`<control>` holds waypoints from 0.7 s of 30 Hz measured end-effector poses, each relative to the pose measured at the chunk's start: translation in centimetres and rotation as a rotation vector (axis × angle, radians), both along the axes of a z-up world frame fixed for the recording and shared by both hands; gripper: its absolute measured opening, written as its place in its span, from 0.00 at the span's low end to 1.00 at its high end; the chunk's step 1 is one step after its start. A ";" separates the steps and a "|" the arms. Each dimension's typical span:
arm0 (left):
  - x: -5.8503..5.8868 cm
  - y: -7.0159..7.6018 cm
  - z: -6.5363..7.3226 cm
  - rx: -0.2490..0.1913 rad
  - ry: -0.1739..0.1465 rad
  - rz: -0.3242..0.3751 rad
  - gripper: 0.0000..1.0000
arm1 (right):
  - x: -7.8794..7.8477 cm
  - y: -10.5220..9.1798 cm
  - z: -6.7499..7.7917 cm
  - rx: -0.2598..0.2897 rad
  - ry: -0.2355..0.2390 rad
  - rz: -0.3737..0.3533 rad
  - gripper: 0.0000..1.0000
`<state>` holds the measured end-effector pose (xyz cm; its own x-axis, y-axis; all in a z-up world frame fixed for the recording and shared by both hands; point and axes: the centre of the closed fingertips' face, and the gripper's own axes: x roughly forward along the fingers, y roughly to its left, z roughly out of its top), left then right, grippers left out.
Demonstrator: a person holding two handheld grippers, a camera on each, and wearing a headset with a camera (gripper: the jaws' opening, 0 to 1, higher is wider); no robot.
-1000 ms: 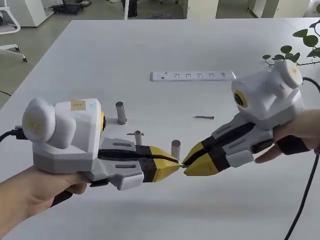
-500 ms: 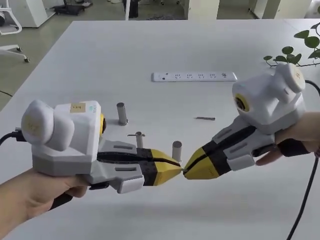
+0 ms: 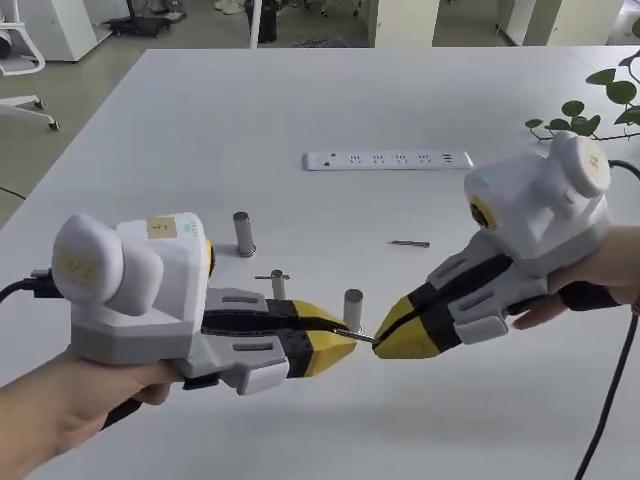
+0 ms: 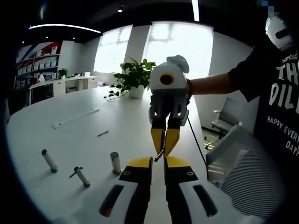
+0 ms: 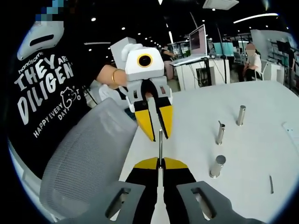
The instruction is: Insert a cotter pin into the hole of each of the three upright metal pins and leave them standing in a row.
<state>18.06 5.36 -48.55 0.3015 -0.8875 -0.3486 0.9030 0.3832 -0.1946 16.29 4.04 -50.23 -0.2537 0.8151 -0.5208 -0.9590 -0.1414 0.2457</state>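
A thin cotter pin (image 3: pixel 365 338) spans the small gap between my two grippers, above the table's near part. My right gripper (image 3: pixel 386 342) is shut on one end; the pin (image 5: pixel 160 145) rises straight out of its closed yellow tips. My left gripper (image 3: pixel 350 337) faces it tip to tip, its jaws pressed on the other end (image 4: pixel 159 153). Three upright metal pins stand on the table behind: a far one (image 3: pixel 242 232), a middle one (image 3: pixel 278 284) with a cotter pin through its top, and a near one (image 3: pixel 352 308) just behind the gripper tips.
A loose cotter pin (image 3: pixel 410 243) lies on the white table (image 3: pixel 300 110) to the right of the row. A white power strip (image 3: pixel 388 160) lies farther back. Plant leaves (image 3: pixel 600 100) reach in at the right edge. A cable trails from the right gripper.
The two gripper tips, almost touching a second ago, have drawn slightly apart, so the cotter pin now shows between them. The head camera has shifted a little.
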 end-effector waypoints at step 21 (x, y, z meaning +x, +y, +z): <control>3.9 1.6 -2.3 0.092 -0.078 0.236 0.22 | 4.1 -2.6 -2.8 -0.117 -0.142 -0.091 0.00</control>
